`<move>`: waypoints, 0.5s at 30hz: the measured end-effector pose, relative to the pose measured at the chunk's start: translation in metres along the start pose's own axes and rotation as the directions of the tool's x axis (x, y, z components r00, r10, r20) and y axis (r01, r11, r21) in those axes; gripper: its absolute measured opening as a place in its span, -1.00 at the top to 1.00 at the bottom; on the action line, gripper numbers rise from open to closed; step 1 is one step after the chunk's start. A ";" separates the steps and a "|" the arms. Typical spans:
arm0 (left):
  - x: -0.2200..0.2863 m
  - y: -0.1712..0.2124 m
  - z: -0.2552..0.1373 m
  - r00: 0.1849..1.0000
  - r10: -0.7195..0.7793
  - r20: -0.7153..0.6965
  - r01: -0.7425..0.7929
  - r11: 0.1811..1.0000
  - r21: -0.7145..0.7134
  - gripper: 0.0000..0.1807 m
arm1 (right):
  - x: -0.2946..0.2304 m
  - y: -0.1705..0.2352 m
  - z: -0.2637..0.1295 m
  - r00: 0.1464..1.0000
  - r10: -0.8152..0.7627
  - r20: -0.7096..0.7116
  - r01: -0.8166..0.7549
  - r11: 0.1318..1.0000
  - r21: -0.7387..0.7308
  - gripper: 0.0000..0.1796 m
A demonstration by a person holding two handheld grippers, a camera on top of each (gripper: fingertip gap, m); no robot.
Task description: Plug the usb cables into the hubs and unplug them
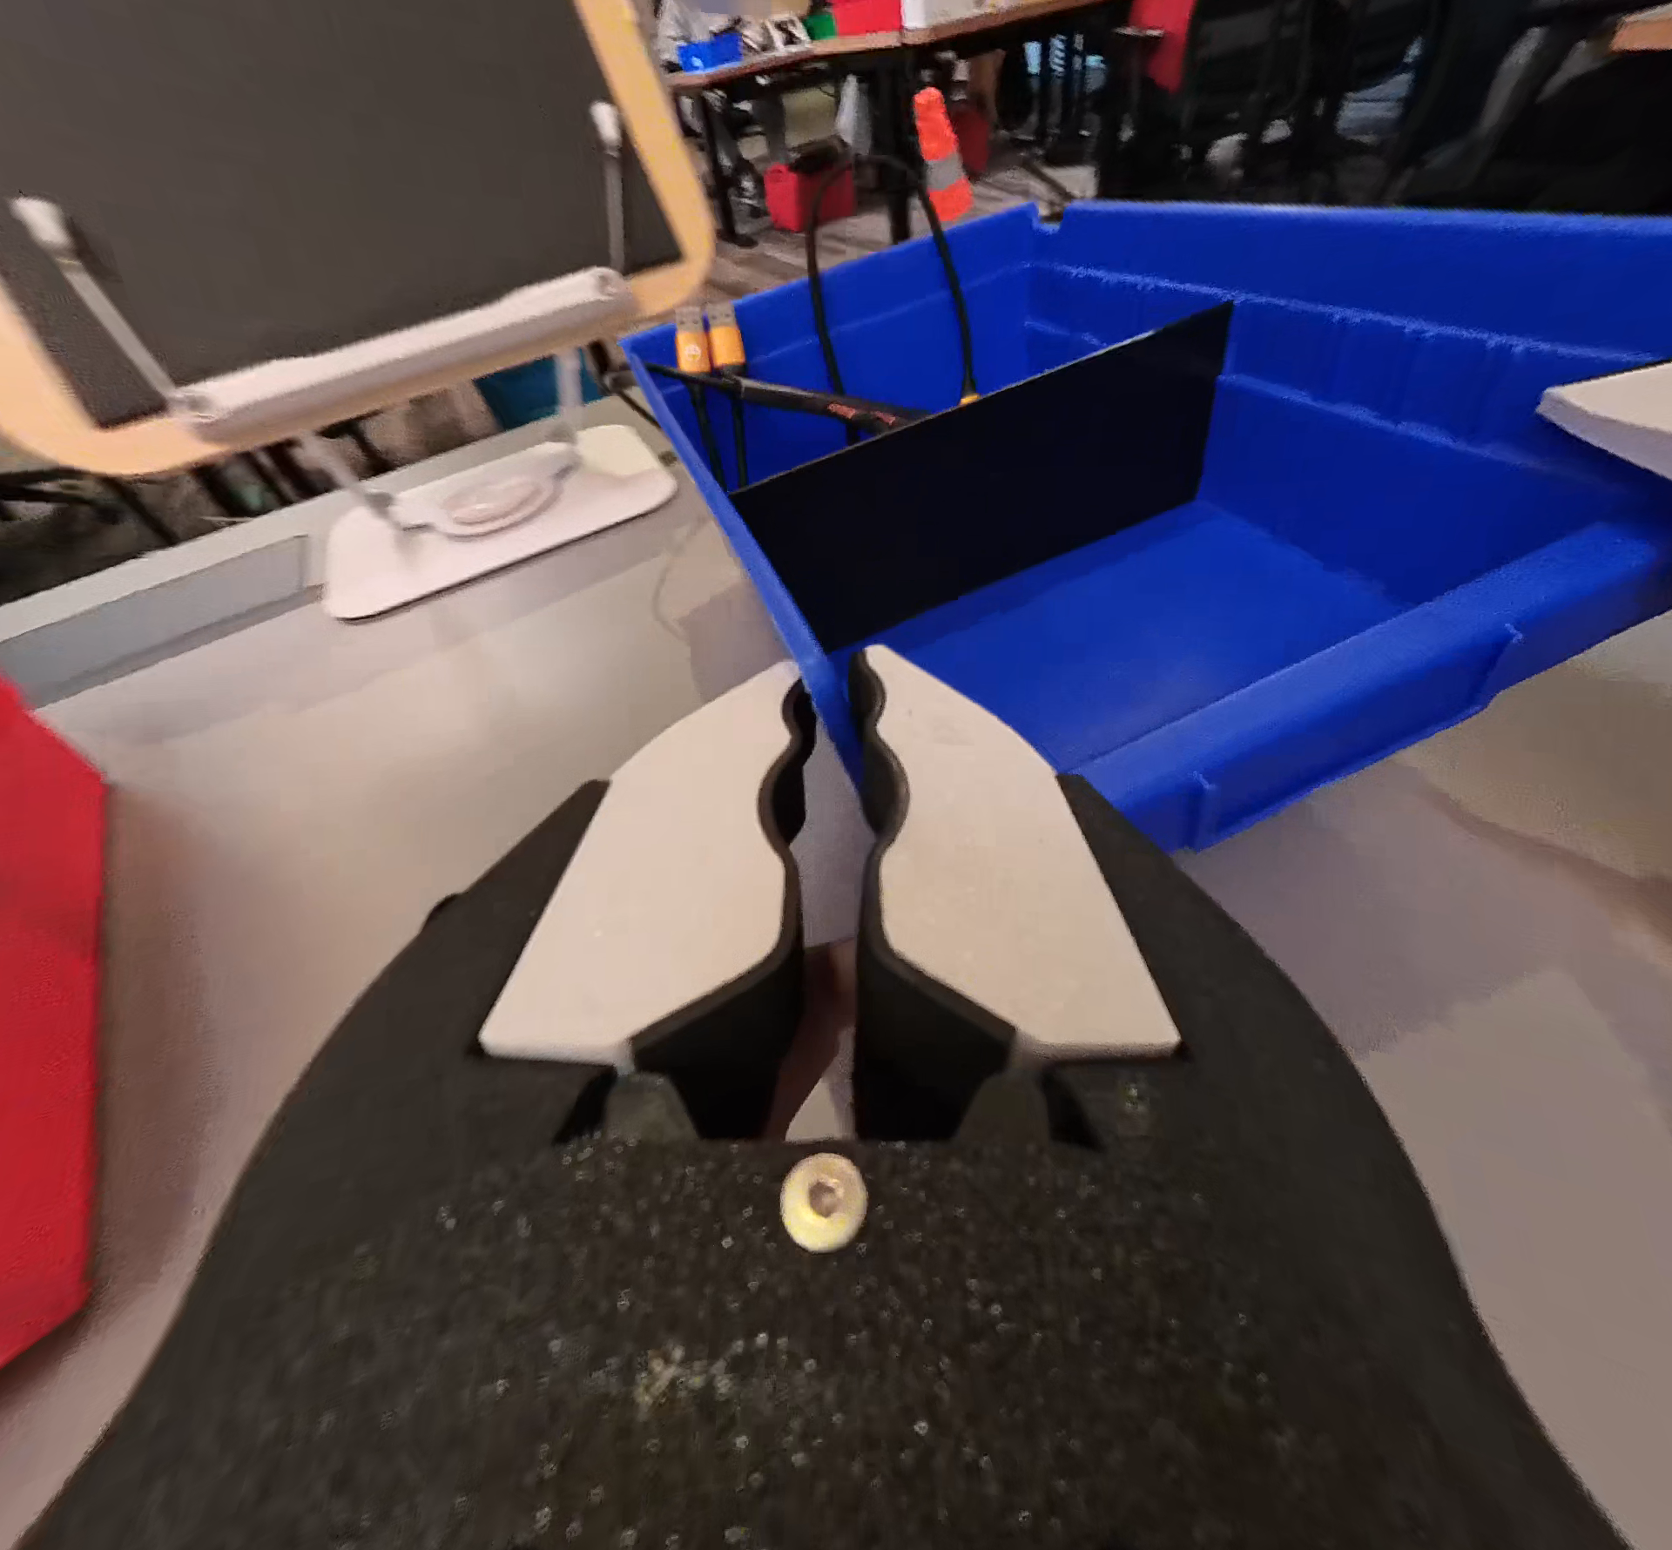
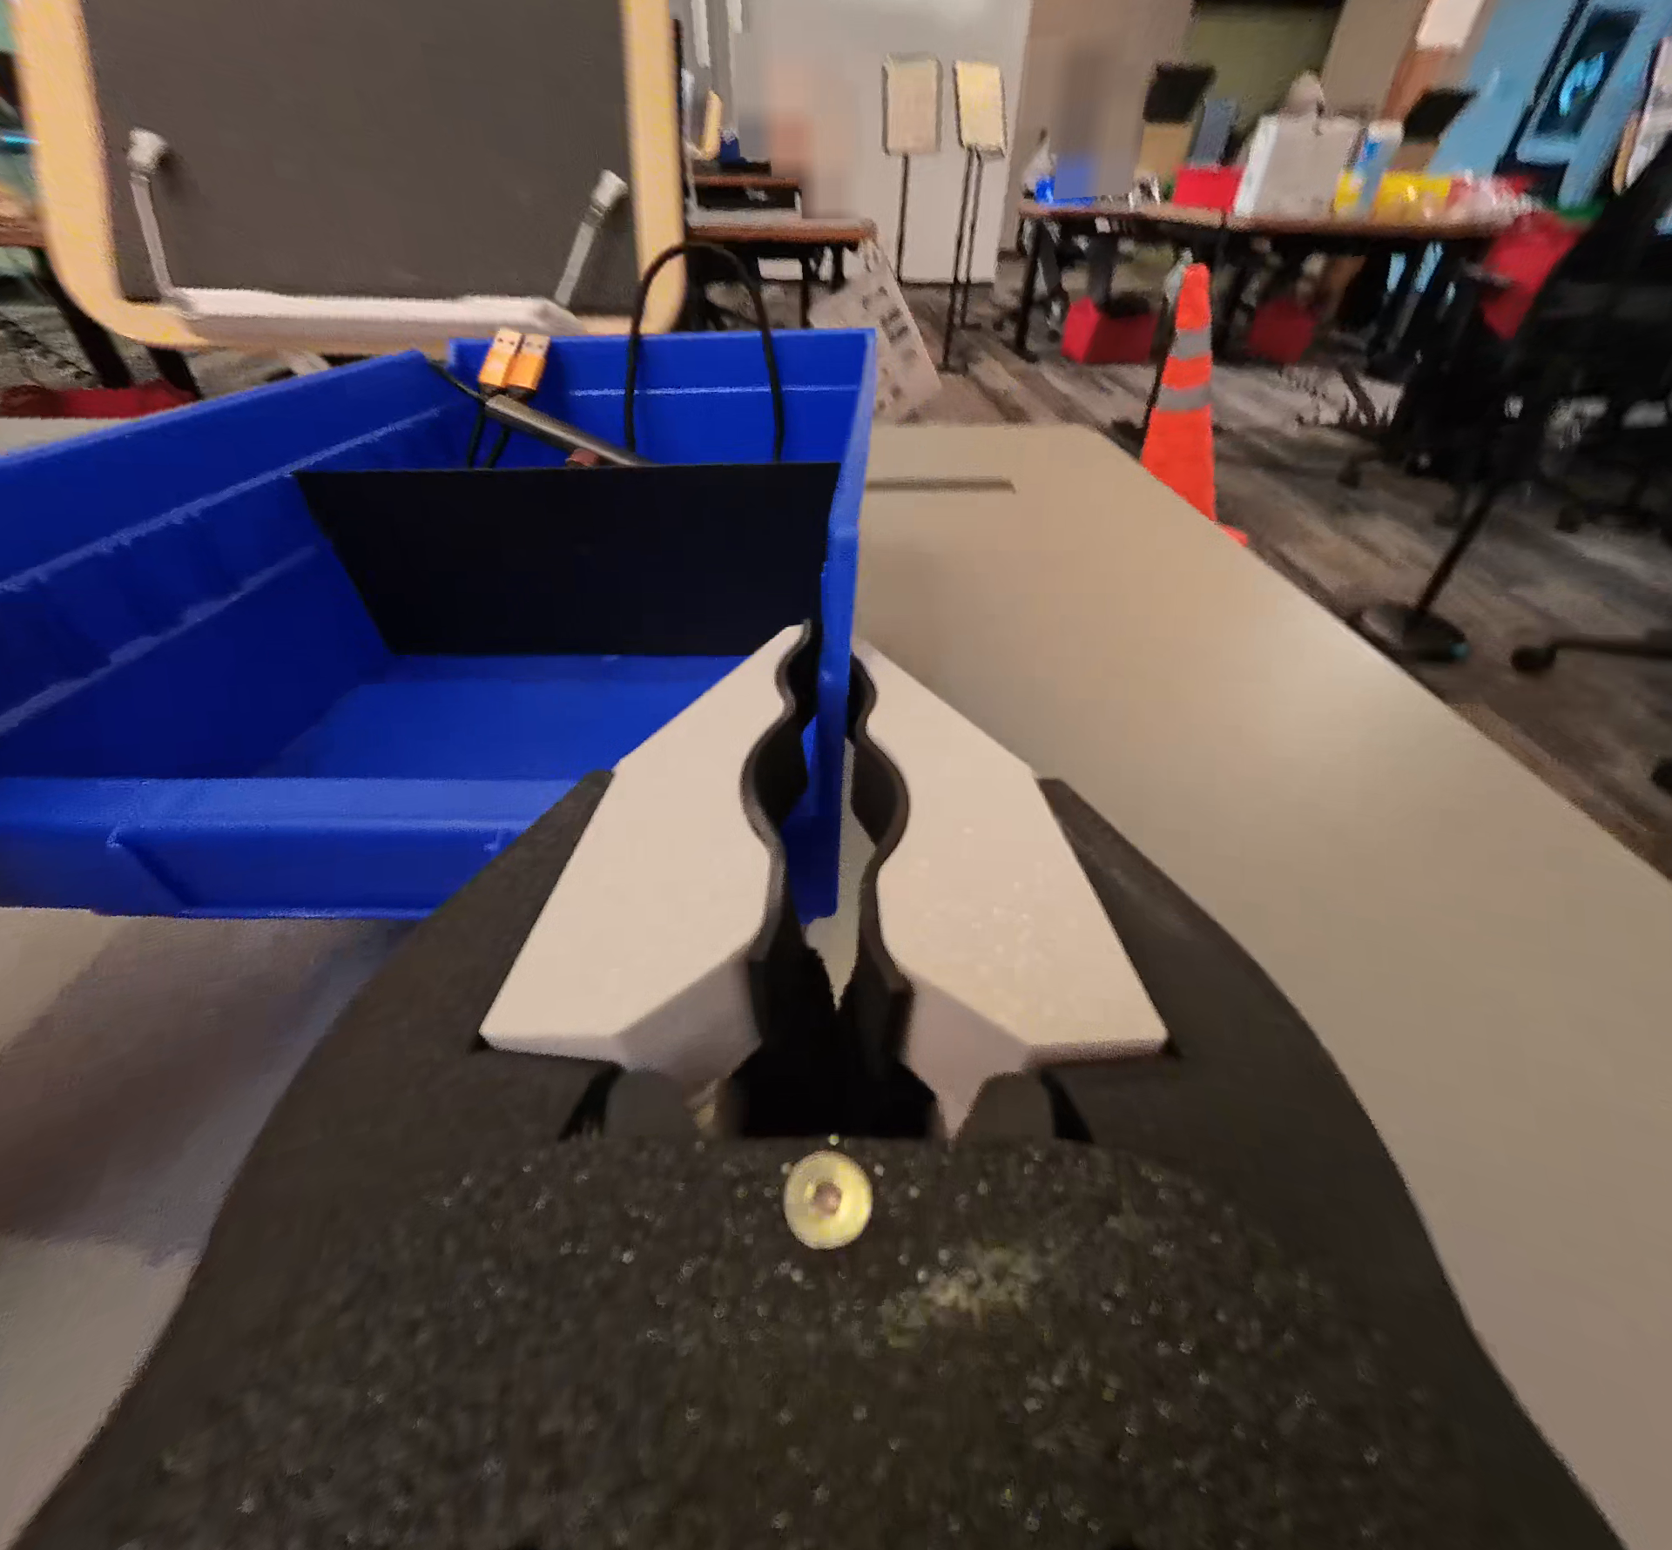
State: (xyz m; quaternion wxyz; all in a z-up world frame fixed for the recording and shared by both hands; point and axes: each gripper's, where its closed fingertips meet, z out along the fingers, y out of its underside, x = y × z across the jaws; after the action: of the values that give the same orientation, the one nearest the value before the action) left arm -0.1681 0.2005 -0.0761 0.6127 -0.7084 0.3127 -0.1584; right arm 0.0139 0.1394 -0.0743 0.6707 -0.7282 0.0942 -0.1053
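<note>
Both the left gripper [image 1: 837, 683] and right gripper [image 2: 832, 647] have jaws nearly closed, empty; orange USB plugs [image 1: 708, 339] lie ahead beyond the bin divider [image 1: 986, 502]: open jaws before reaching in.

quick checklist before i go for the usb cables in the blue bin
1. Left hand-held gripper free: ok, nearly shut, nothing between its fingers.
2. Right hand-held gripper free: ok, nearly shut, holding nothing.
3. USB cables visible: ok, two orange plugs stick up in the far compartment of the blue bin.
4. Black divider between grippers and cables: not ok, must reach over it.
5. Hubs located: cannot tell, none clearly visible.
6. Near compartment clear: ok, nothing in it.
</note>
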 end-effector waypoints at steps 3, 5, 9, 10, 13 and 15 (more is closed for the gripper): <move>-0.036 -0.004 -0.020 0.994 0.008 0.105 -0.011 1.000 0.028 0.94 | -0.038 -0.017 0.008 0.997 -0.020 0.068 0.017 0.998 0.055 0.99; -0.062 -0.001 -0.033 0.985 0.009 0.174 -0.012 1.000 0.021 0.94 | -0.068 -0.018 0.017 0.991 -0.037 0.126 0.029 0.998 0.060 0.99; -0.106 0.020 -0.054 0.962 0.006 0.274 0.002 0.999 -0.032 0.94 | -0.122 0.001 0.033 0.969 -0.063 0.238 0.060 0.998 0.022 0.99; -0.114 0.027 -0.057 0.958 0.005 0.287 0.010 0.999 -0.050 0.94 | -0.133 0.009 0.037 0.964 -0.066 0.258 0.070 0.998 -0.006 0.98; -0.131 0.059 -0.054 0.959 -0.008 0.284 0.052 0.988 -0.147 0.93 | -0.155 0.034 0.046 0.949 -0.030 0.314 0.071 0.990 -0.119 0.96; -0.131 0.077 -0.053 0.972 -0.046 0.231 0.092 0.977 -0.191 0.92 | -0.163 0.046 0.050 0.939 0.019 0.345 0.059 0.975 -0.216 0.95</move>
State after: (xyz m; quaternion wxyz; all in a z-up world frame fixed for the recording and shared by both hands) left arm -0.3183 0.2396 -0.1189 0.5637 -0.7905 0.2304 -0.0660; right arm -0.1281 0.2287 -0.1285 0.5897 -0.8068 -0.0210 0.0281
